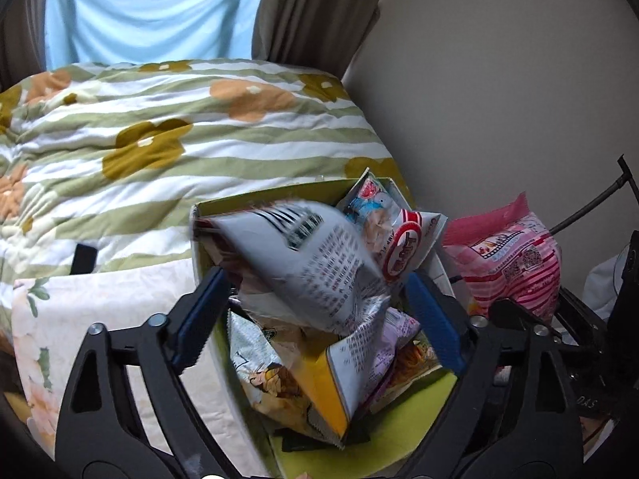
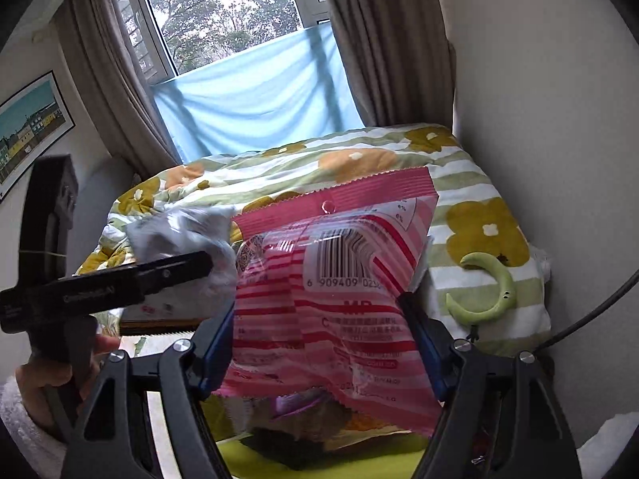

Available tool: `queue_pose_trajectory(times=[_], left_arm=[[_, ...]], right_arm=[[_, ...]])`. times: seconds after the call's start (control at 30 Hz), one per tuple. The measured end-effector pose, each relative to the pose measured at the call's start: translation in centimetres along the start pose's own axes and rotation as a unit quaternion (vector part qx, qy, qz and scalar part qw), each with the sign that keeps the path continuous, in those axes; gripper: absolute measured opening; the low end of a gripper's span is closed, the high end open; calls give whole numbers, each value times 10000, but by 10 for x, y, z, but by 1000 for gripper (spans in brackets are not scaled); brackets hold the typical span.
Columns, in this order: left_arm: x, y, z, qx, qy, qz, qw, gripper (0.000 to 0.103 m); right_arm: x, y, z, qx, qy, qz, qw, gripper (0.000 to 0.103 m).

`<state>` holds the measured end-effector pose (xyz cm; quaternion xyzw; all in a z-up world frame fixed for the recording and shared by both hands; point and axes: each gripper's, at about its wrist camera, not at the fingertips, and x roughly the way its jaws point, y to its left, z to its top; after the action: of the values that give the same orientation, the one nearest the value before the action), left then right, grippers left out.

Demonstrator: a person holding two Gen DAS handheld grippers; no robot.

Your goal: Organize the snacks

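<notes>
My left gripper [image 1: 315, 311] is shut on a silver-grey snack bag [image 1: 315, 259] with printed text, held over a yellow-green box [image 1: 263, 195] on the bed. The box holds several snack packets, among them a red-and-white bag [image 1: 399, 235] and a yellow bag [image 1: 319, 387]. My right gripper [image 2: 319, 339] is shut on a pink striped snack bag [image 2: 331, 287] with a barcode, held above the same box [image 2: 255, 455]. The pink bag also shows at the right in the left wrist view [image 1: 511, 259]. The left gripper and the grey bag [image 2: 187, 235] show at the left in the right wrist view.
The box sits on a bed with a floral green-striped quilt [image 1: 159, 139]. A pale wall [image 1: 499, 99] is close on the right. A green crescent toy [image 2: 487, 291] lies on the quilt. Brown curtains [image 2: 383, 40] and a window lie beyond. A cable [image 2: 591, 315] runs at the right.
</notes>
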<state>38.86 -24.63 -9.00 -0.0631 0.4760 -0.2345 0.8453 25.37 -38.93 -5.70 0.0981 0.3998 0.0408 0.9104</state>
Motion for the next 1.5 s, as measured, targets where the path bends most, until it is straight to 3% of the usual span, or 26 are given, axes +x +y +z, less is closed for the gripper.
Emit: queue_pose_trajectory(times=[0.17,0.63,0.87,1.07,1.5], left_arm=[[1,8,-14,-257,67,151,9995,102],[-55,38,-52,-535,-381,726,9952,102],[-70,43,-69,-574,-377,1249,9898,102],[-87,42,-92,-401,-465,1678,9839,102],[-152,29,-129,-5,-981,1721,9802,102]], right_arm=[[-1,-15,1,4,63,91,9999,72],[30,-12,13,-245,401,594,9971,73],[56,-7,23,-215,655,724,9950,78],[36,0,10,-275,453,375,9979,100],[-35,27,-26,-282,61,-5,9996,100]])
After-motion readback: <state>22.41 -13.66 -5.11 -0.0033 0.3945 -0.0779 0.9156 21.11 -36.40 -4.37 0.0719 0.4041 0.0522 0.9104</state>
